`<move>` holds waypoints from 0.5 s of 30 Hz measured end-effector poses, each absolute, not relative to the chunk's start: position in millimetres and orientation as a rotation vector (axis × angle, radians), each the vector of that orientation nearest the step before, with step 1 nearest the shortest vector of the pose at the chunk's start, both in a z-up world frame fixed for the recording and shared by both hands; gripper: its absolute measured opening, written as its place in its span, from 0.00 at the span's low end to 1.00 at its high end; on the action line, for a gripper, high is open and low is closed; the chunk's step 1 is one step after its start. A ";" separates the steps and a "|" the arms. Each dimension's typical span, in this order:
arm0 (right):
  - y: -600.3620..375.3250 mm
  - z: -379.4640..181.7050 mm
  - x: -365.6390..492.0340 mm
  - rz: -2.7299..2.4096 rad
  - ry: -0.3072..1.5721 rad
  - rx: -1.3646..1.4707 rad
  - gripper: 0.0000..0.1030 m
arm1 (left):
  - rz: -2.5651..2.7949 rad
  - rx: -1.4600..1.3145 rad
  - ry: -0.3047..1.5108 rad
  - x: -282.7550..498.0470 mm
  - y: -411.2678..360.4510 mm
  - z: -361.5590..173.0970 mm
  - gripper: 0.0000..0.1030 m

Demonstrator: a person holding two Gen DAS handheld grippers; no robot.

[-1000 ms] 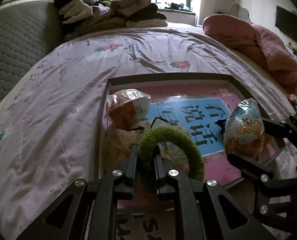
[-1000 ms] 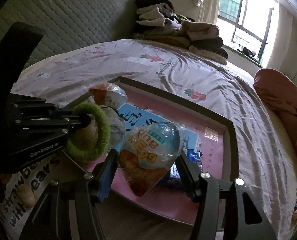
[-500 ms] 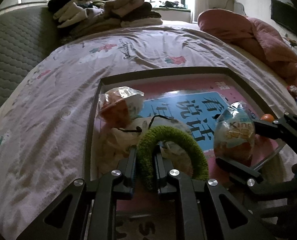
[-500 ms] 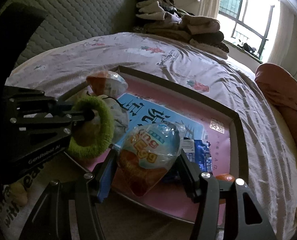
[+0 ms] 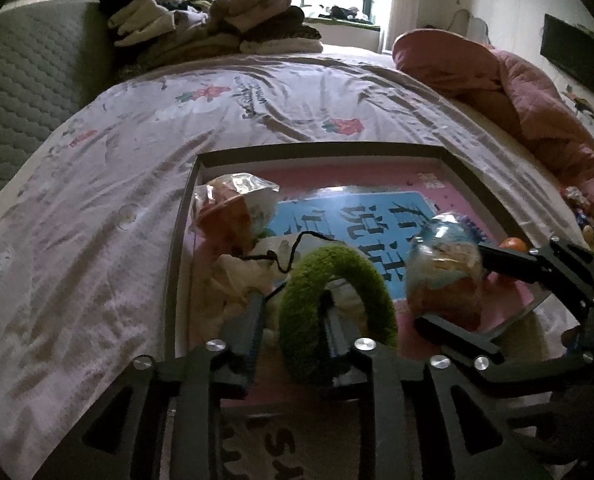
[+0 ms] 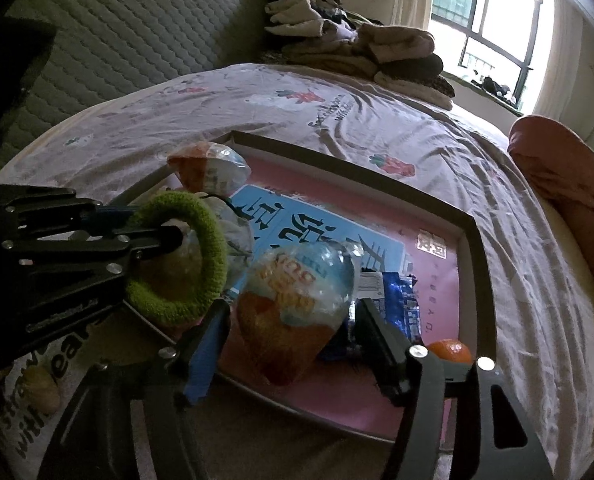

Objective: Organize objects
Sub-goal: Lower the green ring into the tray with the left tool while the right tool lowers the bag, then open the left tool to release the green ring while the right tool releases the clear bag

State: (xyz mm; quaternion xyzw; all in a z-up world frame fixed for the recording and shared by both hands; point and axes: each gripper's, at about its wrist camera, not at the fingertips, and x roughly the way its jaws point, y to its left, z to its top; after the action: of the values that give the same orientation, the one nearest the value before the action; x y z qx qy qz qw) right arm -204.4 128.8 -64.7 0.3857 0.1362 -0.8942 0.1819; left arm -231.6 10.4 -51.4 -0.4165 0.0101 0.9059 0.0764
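Both grippers tilt down over a shallow box point(image 6: 473, 240). Left gripper point(image 5: 293, 312) opening around a fuzzy green ring point(image 5: 337, 304); right gripper point(image 6: 293, 332) opening around a crinkly wrapped egg point(image 6: 297, 300).

Green ring point(image 5: 335, 312), wrapped egg point(image 6: 297, 312) over tray point(image 6: 473, 280)

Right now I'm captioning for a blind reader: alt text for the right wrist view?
The right gripper, jaws opening, straddles a plastic-wrapped orange-and-blue egg-shaped treat over a shallow pink-lined box on a bed. At left, the left gripper has a fuzzy green ring between its opening jaws.
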 end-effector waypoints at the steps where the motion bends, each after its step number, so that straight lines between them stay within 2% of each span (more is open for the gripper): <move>1: 129.4 -64.4 -204.8 -2.522 0.379 1.091 0.65 | 2.711 -1.242 0.019 -230.9 10.2 -50.3 0.35; 3: 128.6 -64.0 -203.9 -2.524 0.384 1.093 0.66 | 2.702 -1.235 0.005 -229.8 9.9 -48.9 0.40; 9: 129.8 -62.4 -202.2 -2.521 0.393 1.092 0.66 | 2.716 -1.226 0.006 -227.7 8.9 -46.3 0.41; 15: 134.3 -57.9 -201.4 -2.529 0.382 1.082 0.66 | 2.721 -1.191 -0.052 -226.0 0.5 -38.6 0.47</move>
State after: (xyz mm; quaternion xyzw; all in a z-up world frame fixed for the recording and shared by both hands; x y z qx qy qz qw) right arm -201.4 134.3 -57.9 0.3832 0.1353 -0.8955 0.1814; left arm -226.0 0.5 -38.6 -0.3995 -0.0175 0.9126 0.0855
